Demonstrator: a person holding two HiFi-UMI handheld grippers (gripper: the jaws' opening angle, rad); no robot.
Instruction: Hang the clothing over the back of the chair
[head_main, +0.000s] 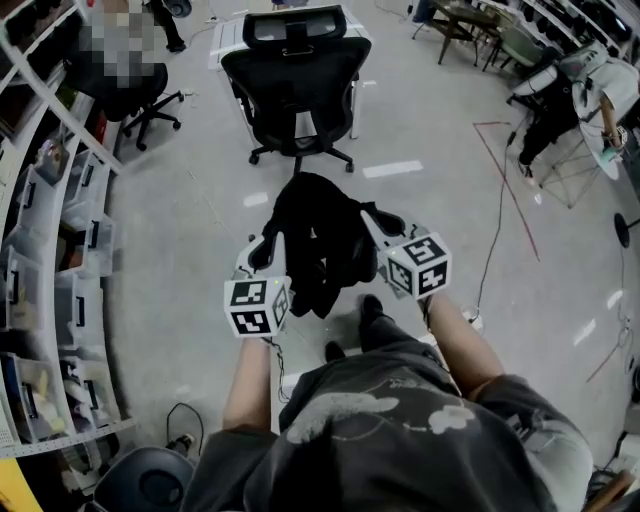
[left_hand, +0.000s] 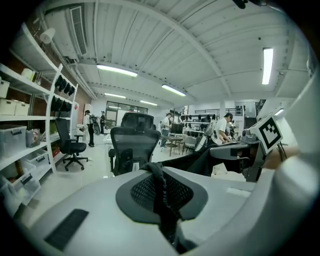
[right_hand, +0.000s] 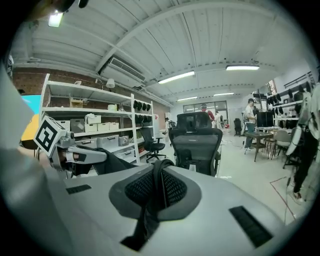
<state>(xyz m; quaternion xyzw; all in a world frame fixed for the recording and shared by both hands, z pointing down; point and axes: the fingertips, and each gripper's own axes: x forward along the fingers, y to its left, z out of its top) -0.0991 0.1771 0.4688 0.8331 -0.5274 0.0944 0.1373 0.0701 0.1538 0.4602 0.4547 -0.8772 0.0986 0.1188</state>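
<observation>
Wears a grey shirt (head_main: 400, 440), lowest in the head view, with 2 bare forearms (head_main: 250, 390) reaching forward. Grips the left hand-held gripper (head_main: 266, 248) with jaws clenched on the black garment (head_main: 320, 250). Shows, in the left gripper view, a dark fold of the garment (left_hand: 163, 195) pinched between shut jaws and running down through them. Grips the right hand-held gripper (head_main: 386, 224) the same way, clenched on the garment's other side. Shows, in the right gripper view, a dark strip of the garment (right_hand: 154, 195) caught between closed jaws. Carries the garment bunched and hanging between the 2 hand-held grippers, above the grey floor (head_main: 180, 250). Faces a black mesh chair (head_main: 297, 85), upright on its wheeled base, ahead and well apart from the garment. Stands with white shelves (head_main: 60, 280) of bins along the left and a second chair (head_main: 130, 90) beside them, farther off. Points both hand-held grippers slightly downward toward the chair.
</observation>
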